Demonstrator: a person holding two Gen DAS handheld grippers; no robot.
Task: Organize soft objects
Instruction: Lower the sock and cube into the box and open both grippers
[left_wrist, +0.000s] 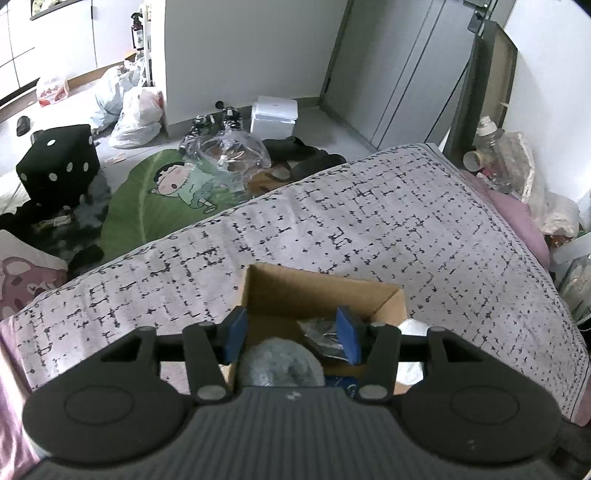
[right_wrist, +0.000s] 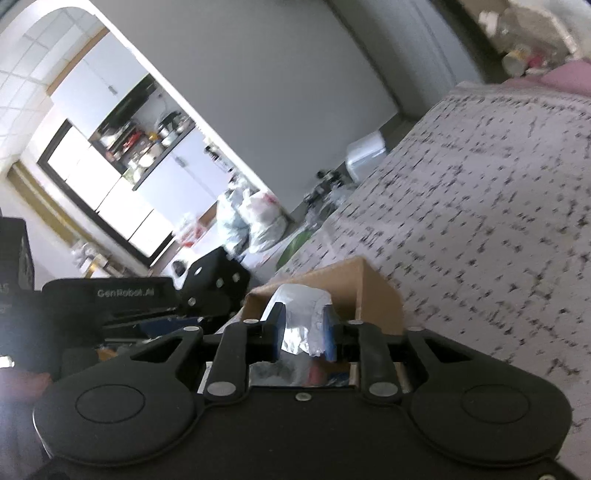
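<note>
Because the cardboard box (left_wrist: 325, 291) sits open-topped on the bed (left_wrist: 406, 221), both tools can work over its mouth from above. The left tool (left_wrist: 291, 338) hangs over the box with its blue pads well apart and nothing pinched between them; a grey fuzzy ball (left_wrist: 280, 360) lies in the box right below, which suggests a soft thing already put away. The right tool (right_wrist: 303, 330) has a crumpled white bag (right_wrist: 303, 314) between its pads, which stand close together against it, seemingly so the bag can go into the box (right_wrist: 369, 291) beside it. The only writing I can read is "GenRobot.AI" on the housing of the left tool (right_wrist: 125, 292), seen from the right wrist camera.
</note>
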